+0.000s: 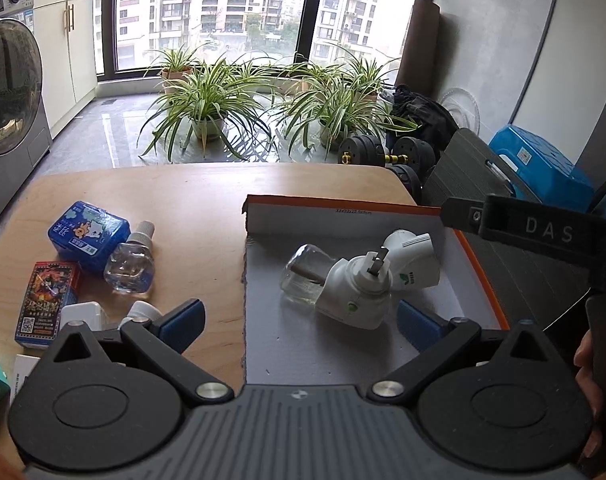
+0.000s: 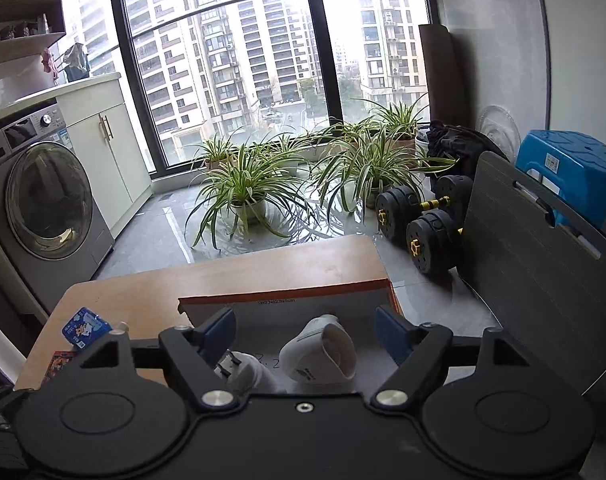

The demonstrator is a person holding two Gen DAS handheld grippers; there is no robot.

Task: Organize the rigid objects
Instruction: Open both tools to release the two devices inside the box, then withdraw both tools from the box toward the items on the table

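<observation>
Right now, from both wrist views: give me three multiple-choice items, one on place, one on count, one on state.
1. Where does the clear bottle with the grey cap lie?
A. in the box
B. on the table, right of the blue packet
C. on the floor

2. How many white plug-in units lie in the box?
A. one
B. two
C. four

3. How is the right hand-held gripper?
A. open, holding nothing
B. shut on a bottle
C. shut on the box edge

Key: 1 B, it lies on the table by the blue packet. 2 B, two white bodies show. 3 A, its pads stand apart.
</observation>
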